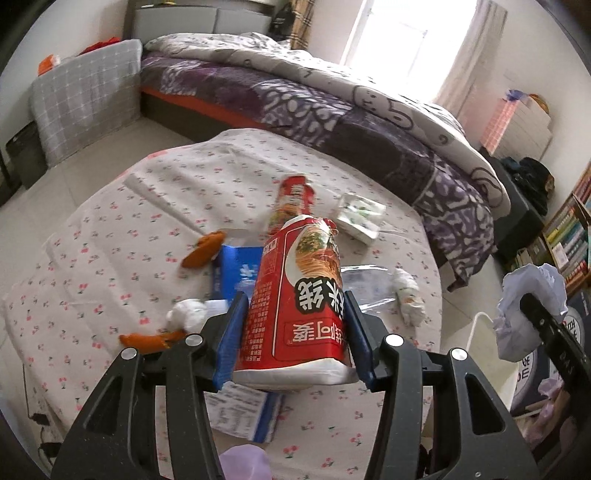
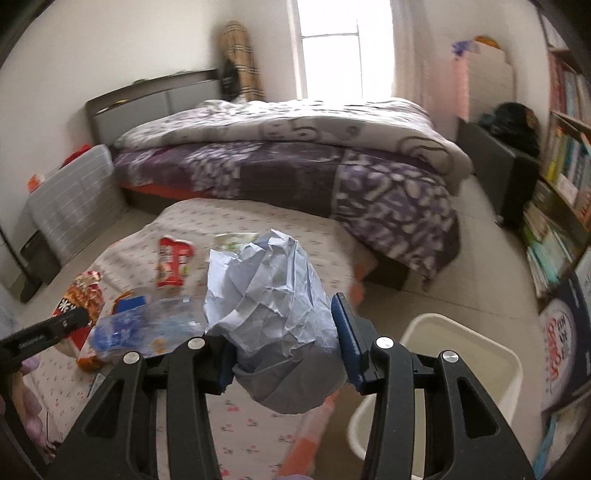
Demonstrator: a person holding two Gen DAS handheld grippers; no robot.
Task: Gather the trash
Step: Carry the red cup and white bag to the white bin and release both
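Holding crumpled paper (image 2: 273, 314), the right fingers (image 2: 284, 347) hung just left of the bin (image 2: 513, 369); left fingers (image 1: 295, 336) clamped a red packet (image 1: 299, 295).

Daylight pours in from the window (image 1: 402, 33) at the back, blown out to plain white in both views, with glare washing the curtain (image 1: 476, 44) and the bed (image 1: 332, 110) below it. The room is evenly bright, with soft, faint shadows. The left wrist view is sharp; the right wrist view is smeared by motion blur, worst on the shelves (image 2: 561, 177) at the right edge. Fisheye bending curves the walls, and dark vignette fills every corner
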